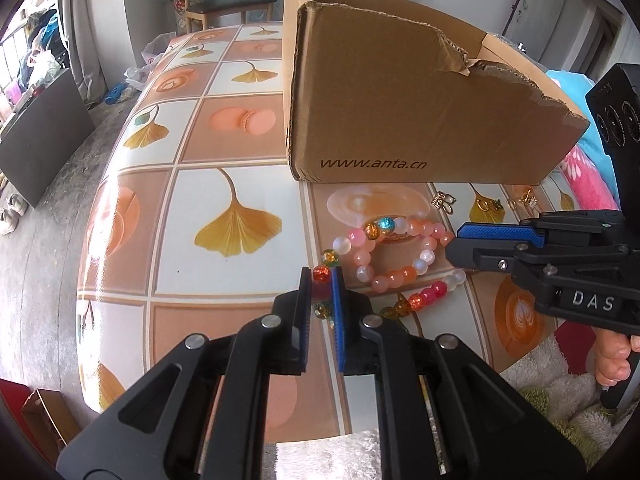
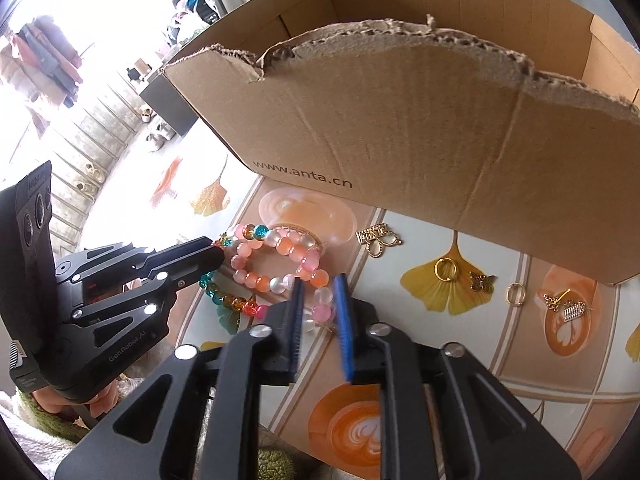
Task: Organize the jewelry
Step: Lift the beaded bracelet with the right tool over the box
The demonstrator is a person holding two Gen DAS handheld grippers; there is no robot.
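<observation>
Two bead bracelets lie tangled on the patterned table in front of a torn cardboard box: a pink-orange one and a multicolour glass one. My left gripper is shut on the multicolour bracelet's beads at its left end; it also shows in the right wrist view. My right gripper is shut on pale pink beads of the pink-orange bracelet; it enters the left wrist view from the right.
Small gold charms, two gold rings, a butterfly charm and gold pieces lie on the table by the box's front wall. A pink towel lies at the right.
</observation>
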